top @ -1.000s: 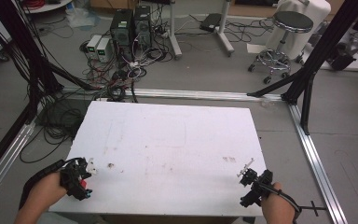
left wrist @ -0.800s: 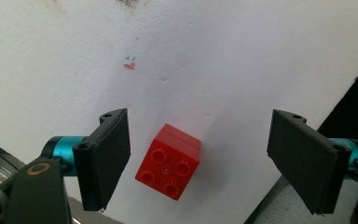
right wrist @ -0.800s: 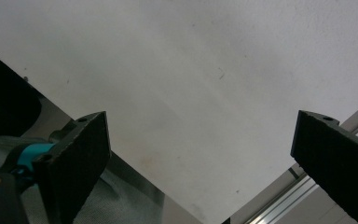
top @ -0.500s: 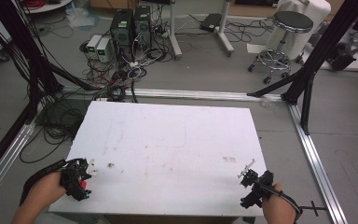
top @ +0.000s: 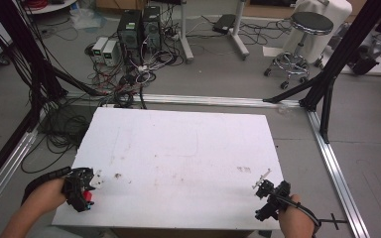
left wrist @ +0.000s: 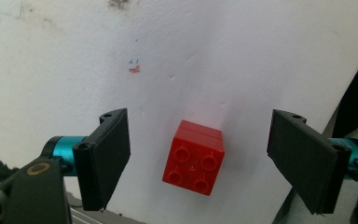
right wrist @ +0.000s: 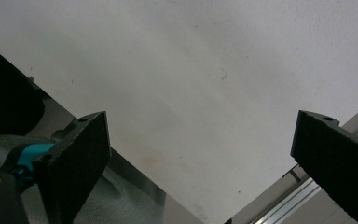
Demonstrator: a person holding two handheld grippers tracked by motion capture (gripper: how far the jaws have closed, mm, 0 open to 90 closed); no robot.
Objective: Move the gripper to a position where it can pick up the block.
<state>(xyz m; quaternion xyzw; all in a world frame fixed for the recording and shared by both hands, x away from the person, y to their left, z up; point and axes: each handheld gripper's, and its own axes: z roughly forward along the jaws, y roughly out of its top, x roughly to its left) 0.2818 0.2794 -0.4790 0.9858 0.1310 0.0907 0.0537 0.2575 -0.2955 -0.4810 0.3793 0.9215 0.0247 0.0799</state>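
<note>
The red brick [left wrist: 194,157] is lying on the white table [top: 188,148] at its near left corner, studs facing up toward the left gripper's camera, four studs in a square, so no long axis is standing out; one corner is pointing toward the near edge. The left gripper [left wrist: 198,158] is hanging over it with jaws spread wide, one on each side of the brick and touching neither face. In the high view the left gripper [top: 82,191] is sitting by that corner, the brick [top: 87,197] showing red beneath it. The right gripper [top: 268,196] is hovering at the near right corner, released, with bare tabletop between its jaws.
</note>
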